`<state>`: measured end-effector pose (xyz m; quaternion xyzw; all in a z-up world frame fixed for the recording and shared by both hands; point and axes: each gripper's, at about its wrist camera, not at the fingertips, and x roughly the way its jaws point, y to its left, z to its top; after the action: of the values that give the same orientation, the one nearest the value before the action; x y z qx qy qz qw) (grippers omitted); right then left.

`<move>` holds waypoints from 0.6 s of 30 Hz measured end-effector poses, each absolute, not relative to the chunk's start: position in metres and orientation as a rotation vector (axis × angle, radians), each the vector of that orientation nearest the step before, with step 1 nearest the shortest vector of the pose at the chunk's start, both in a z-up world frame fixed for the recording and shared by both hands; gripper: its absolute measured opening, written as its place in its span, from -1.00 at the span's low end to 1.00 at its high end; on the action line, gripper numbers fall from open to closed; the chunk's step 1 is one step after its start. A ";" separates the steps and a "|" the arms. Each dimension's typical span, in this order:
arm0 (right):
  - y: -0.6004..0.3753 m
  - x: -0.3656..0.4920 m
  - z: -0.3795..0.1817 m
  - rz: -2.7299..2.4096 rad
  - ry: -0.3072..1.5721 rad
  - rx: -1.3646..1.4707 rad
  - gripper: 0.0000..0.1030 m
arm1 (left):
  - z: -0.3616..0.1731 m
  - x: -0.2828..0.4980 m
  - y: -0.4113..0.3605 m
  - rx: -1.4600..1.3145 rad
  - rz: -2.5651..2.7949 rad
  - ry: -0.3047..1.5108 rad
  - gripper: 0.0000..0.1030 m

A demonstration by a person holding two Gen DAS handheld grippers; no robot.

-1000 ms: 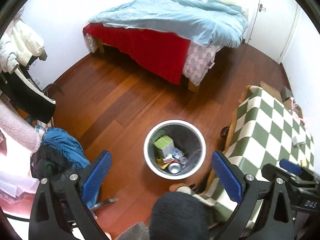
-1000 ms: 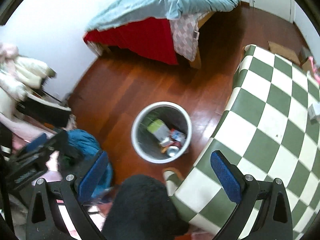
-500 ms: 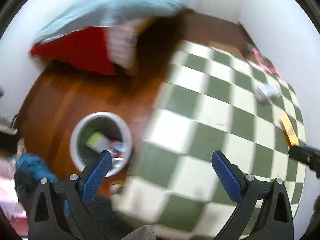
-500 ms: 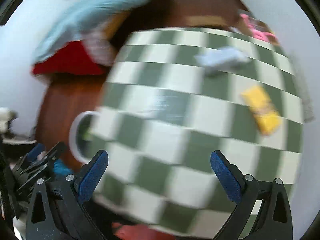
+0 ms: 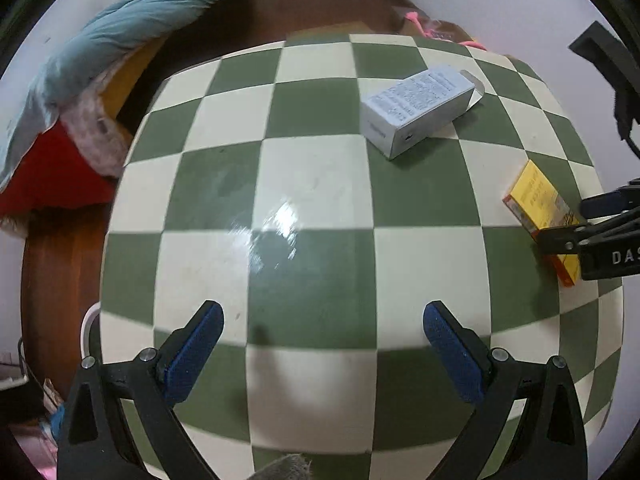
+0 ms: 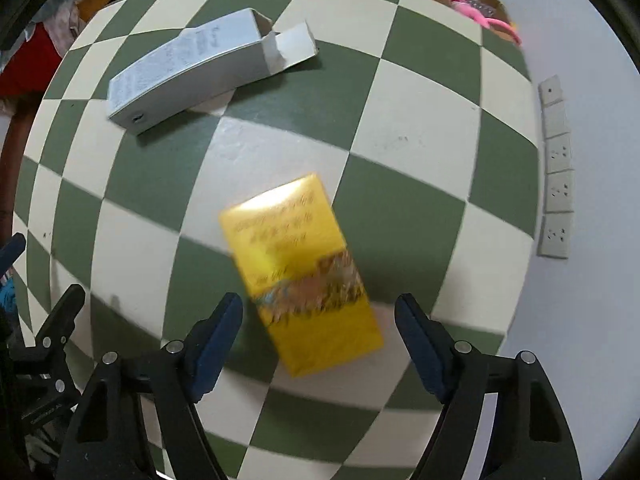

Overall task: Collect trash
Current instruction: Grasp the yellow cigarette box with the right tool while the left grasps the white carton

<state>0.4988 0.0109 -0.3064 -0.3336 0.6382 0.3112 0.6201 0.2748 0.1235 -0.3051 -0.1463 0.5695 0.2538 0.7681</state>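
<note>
Two boxes on table (image 5: 312,184) | left gripper (image 5: 322,342) wide, empty | right gripper (image 6: 319,334) closing, straddling yellow box (image 6: 300,276), untouched

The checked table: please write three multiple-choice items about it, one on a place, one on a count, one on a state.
1. Where does the yellow box lie?
A. under the right gripper, between its jaws
B. on the floor
C. on the bed

2. How many boxes lie on the table?
A. one
B. two
C. four

3. In what state is the grey box?
A. crushed flat
B. standing upright, sealed
C. lying on its side, end flap open

Answers:
1 A: the right wrist view shows it on the table between the two blue pads, untouched; these jaws have just been closing.
2 B: only the yellow and the grey one are seen.
3 C: its flap stands open at the far end.
</note>
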 end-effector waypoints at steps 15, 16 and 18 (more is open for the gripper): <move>-0.042 0.573 -0.291 0.511 1.475 -0.497 0.25 | -0.275 0.386 0.131 -0.038 0.366 1.228 0.97; -0.047 0.580 -0.292 0.498 1.492 -0.478 0.25 | -0.278 0.397 0.130 -0.010 0.340 1.244 0.97; -0.053 0.591 -0.296 0.477 1.514 -0.458 0.26 | -0.286 0.416 0.127 0.021 0.291 1.276 0.93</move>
<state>0.5909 -0.0529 -0.2960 -0.2040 0.6738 0.2124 0.6777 0.4160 0.1267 -0.2862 0.0096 0.5933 0.1353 0.7935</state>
